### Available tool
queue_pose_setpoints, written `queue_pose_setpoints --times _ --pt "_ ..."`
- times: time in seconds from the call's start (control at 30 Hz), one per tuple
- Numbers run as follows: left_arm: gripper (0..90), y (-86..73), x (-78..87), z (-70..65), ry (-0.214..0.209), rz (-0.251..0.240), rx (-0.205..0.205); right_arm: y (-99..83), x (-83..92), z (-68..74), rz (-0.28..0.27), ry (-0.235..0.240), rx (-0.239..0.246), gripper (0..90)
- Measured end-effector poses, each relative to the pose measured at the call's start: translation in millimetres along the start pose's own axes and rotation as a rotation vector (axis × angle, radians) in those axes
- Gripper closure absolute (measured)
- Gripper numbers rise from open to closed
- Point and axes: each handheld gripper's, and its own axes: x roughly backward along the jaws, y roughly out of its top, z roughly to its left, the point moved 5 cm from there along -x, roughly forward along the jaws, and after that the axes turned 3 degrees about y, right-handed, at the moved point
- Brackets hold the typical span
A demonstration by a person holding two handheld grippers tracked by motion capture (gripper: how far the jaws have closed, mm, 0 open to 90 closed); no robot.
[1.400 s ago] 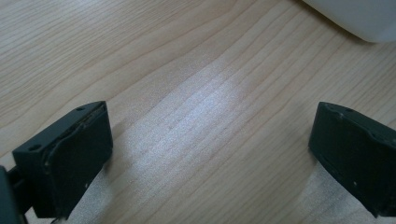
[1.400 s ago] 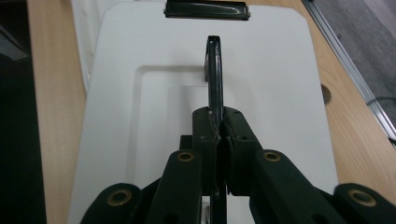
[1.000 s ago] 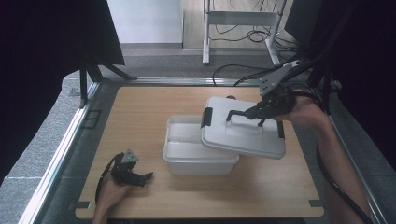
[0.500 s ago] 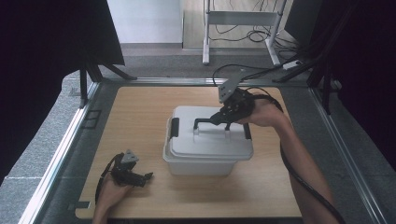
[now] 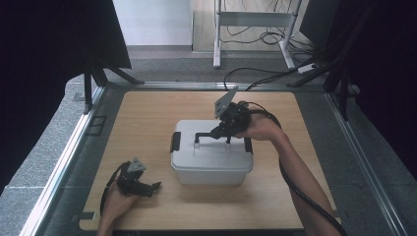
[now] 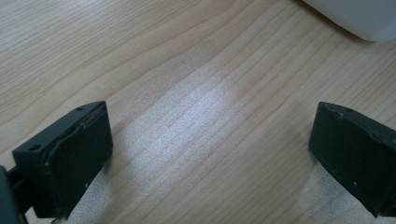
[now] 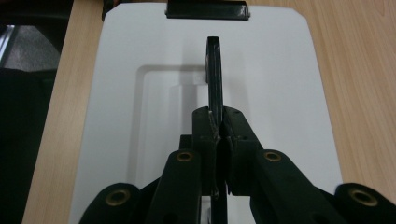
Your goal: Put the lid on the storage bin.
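A white plastic box [image 5: 211,169] stands in the middle of the wooden table, and its white lid [image 5: 209,150] now lies on top of it. The lid carries a black handle [image 5: 209,135] and black clips at its ends. My right gripper [image 5: 220,133] is shut on that handle from the right. The right gripper view looks down on the lid [image 7: 140,116] with the thin black handle [image 7: 214,79] pinched between the jaws [image 7: 219,128]. My left gripper [image 5: 153,187] rests on the table left of the box, its jaws wide open over bare wood [image 6: 210,140].
The table [image 5: 147,113] has bare wood to the left of, behind and in front of the box. A metal rail frames it on both sides. A white frame stand [image 5: 251,19] and cables lie on the floor beyond. The box's corner [image 6: 359,18] sits near the left gripper.
My right gripper has carried the lid by its handle from the right of the box leftward and down, until the lid lies on the box. The left gripper has not moved.
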Motion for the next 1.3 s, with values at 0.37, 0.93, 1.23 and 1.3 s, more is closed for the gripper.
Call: queue_pose_setpoints --times 0.37,0.93,1.23,1.3 --pt "0.0 0.0 0.2 0.0 -0.002 0.001 0.000 -9.0 24.5 0.2 -0.053 -0.166 -0.062 23.9" --pt "0.0 -0.1 0.3 -0.2 -0.001 0.002 0.002 -102.5 77.1 16.2 -0.095 -0.379 -0.324 0.9" --pt "0.0 -0.1 0.2 -0.2 0.001 0.000 0.003 -163.2 77.0 31.0 -0.119 -0.475 -0.436 0.0" --pt "0.0 -0.1 0.2 -0.5 0.000 0.001 0.006 -180.3 71.7 36.1 -0.127 -0.489 -0.463 0.0"
